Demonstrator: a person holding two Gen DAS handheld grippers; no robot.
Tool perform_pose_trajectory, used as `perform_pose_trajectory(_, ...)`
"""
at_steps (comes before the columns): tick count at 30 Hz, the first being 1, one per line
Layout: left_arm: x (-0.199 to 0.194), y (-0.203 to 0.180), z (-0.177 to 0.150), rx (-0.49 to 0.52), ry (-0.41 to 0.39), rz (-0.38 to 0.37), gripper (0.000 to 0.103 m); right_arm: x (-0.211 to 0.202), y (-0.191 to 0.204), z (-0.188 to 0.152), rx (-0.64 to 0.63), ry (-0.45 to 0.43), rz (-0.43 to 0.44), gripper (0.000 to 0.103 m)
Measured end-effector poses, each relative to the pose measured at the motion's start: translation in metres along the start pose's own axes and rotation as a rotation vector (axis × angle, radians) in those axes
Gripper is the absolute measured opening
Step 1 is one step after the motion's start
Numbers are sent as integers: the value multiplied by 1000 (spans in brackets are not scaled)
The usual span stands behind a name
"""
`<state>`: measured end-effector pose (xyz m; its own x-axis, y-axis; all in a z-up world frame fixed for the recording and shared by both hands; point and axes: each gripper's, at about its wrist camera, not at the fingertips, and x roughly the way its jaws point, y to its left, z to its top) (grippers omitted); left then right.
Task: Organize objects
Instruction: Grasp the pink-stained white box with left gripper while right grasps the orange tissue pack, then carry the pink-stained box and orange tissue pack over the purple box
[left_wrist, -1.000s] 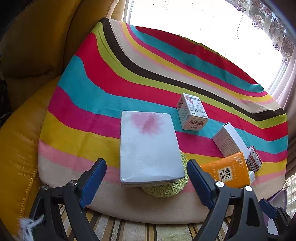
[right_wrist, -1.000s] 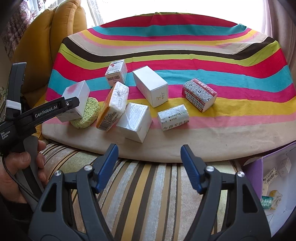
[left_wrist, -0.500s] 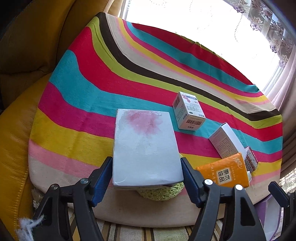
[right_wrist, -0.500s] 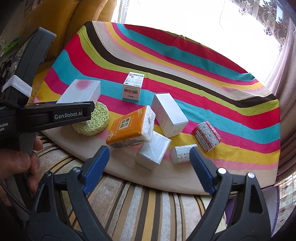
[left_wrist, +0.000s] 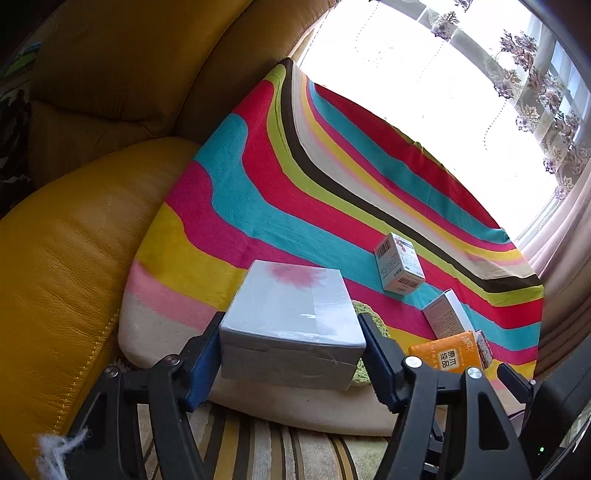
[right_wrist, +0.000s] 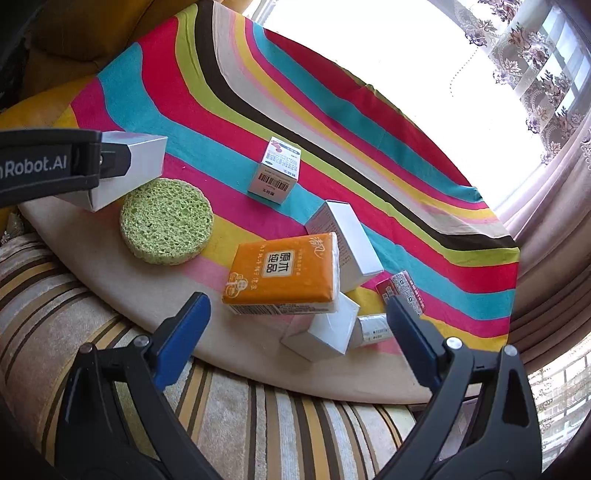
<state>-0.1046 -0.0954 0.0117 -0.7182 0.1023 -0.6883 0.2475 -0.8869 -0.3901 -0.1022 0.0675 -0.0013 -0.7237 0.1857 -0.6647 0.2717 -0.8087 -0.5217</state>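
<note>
My left gripper (left_wrist: 290, 354) is shut on a white box with a pink blot (left_wrist: 291, 317) and holds it above the front edge of the striped cloth (left_wrist: 280, 192); the box also shows in the right wrist view (right_wrist: 129, 166). A green round sponge (right_wrist: 167, 220) lies beside it. My right gripper (right_wrist: 297, 332) is open, over an orange tissue pack (right_wrist: 282, 273) that rests on a small white box (right_wrist: 325, 328). A barcode box (right_wrist: 277, 171), a long white box (right_wrist: 347, 243) and a red-printed box (right_wrist: 402, 288) lie around.
A yellow leather sofa (left_wrist: 62, 280) stands at the left. A striped rug (right_wrist: 229, 417) lies in front of the cloth. Curtains (right_wrist: 546, 236) hang at the right by a bright window.
My left gripper closed on the white box and lifted it off the sponge. My right gripper moved forward over the orange pack and opened wider.
</note>
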Motion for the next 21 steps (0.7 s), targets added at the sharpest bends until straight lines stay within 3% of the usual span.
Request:
perform_pose_trajectory(14, 9, 6, -4, -24, 21, -33, 69, 27, 15, 15, -8, 55, -40, 97)
perform_pose_trajectory(21, 10, 6, -6, -22, 25, -32, 69, 35, 18, 14, -19, 79, -50, 79)
